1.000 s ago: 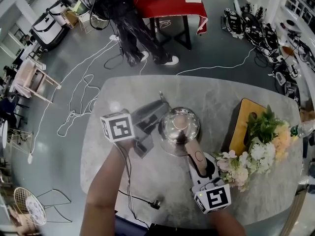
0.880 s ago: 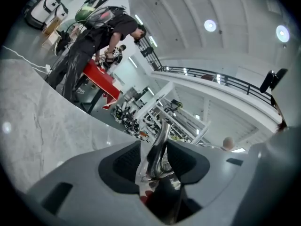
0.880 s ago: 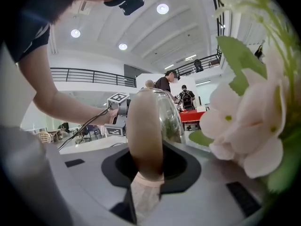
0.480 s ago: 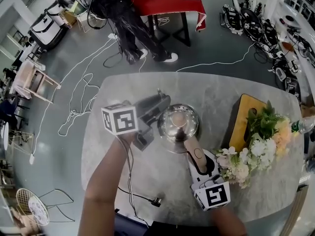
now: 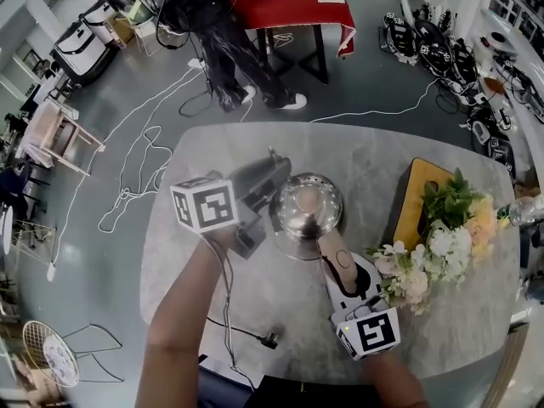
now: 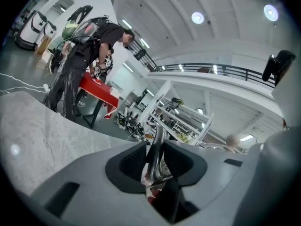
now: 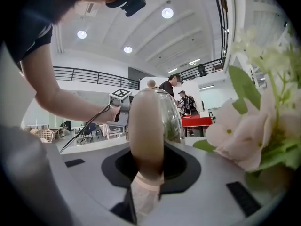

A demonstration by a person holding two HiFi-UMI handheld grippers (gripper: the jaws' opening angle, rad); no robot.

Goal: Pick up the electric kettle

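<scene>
The electric kettle [image 5: 306,211], shiny steel with a tan handle [image 5: 337,266], stands in the middle of the grey marble table [image 5: 374,155]. My right gripper [image 5: 338,272] comes from the near side and is shut on the handle [image 7: 146,131], which fills the space between its pads. My left gripper [image 5: 270,175] reaches in from the left at the spout. In the left gripper view the chrome spout [image 6: 159,138] stands between the jaws of that gripper [image 6: 157,160]. The jaws are closing on it, and I see no firm press.
A wooden board [image 5: 414,206] and a bunch of flowers [image 5: 442,245] lie just right of the kettle, close to my right gripper. A loose cable with a plug [image 5: 268,340] lies near the table's front edge. A person [image 5: 212,24] stands at a red table [image 5: 297,7] beyond.
My left gripper has shifted slightly up towards the kettle's spout and its jaws have narrowed around it. The right gripper keeps hold of the handle, and the kettle has stayed in place.
</scene>
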